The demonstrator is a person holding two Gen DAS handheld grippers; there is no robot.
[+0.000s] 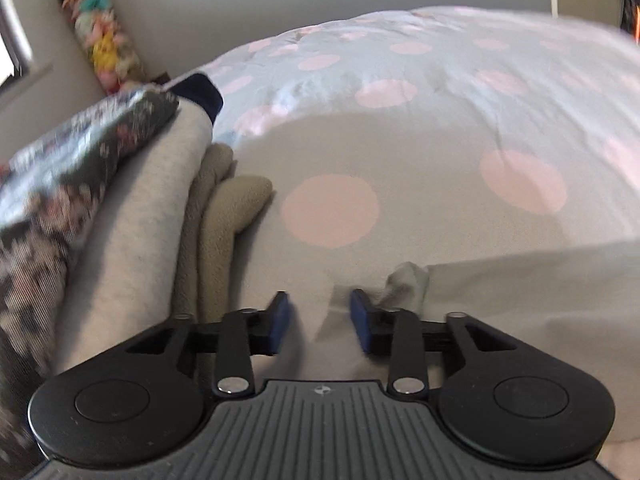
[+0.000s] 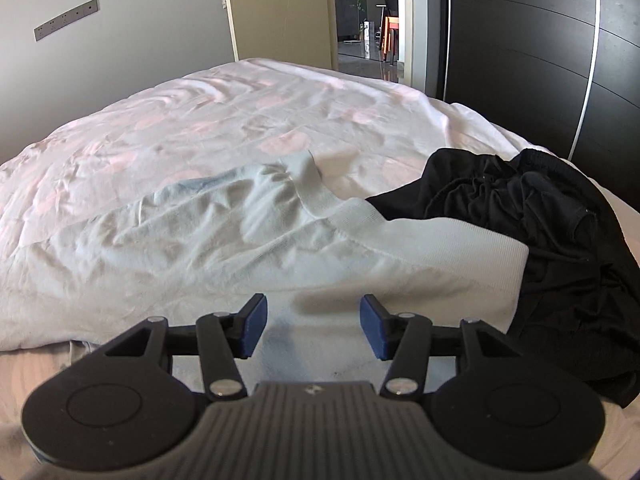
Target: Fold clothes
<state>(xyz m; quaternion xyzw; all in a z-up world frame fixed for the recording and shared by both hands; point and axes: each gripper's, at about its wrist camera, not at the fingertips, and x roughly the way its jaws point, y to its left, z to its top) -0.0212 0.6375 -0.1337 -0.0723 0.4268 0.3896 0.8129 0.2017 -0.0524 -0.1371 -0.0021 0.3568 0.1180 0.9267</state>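
Observation:
A white sweatshirt [image 2: 240, 240] lies spread and rumpled on the bed, its ribbed hem [image 2: 440, 252] toward the right. My right gripper [image 2: 312, 328] hovers just over its near part, open, nothing between the blue pads. In the left wrist view the same pale garment [image 1: 520, 304] fills the lower right. My left gripper [image 1: 320, 322] is low over its edge. A small raised fold of the cloth [image 1: 320, 312] stands in the gap between the pads, and the pads do not visibly press on it.
A crumpled black garment [image 2: 540, 240] lies right of the sweatshirt, partly under its hem. At the left stands a pile of folded clothes: floral fabric [image 1: 80, 152], a grey sweatshirt [image 1: 152, 208], beige fleece [image 1: 224, 216]. Pink-dotted bedding [image 1: 400, 120] stretches behind. A dark wardrobe [image 2: 520, 60] borders the bed.

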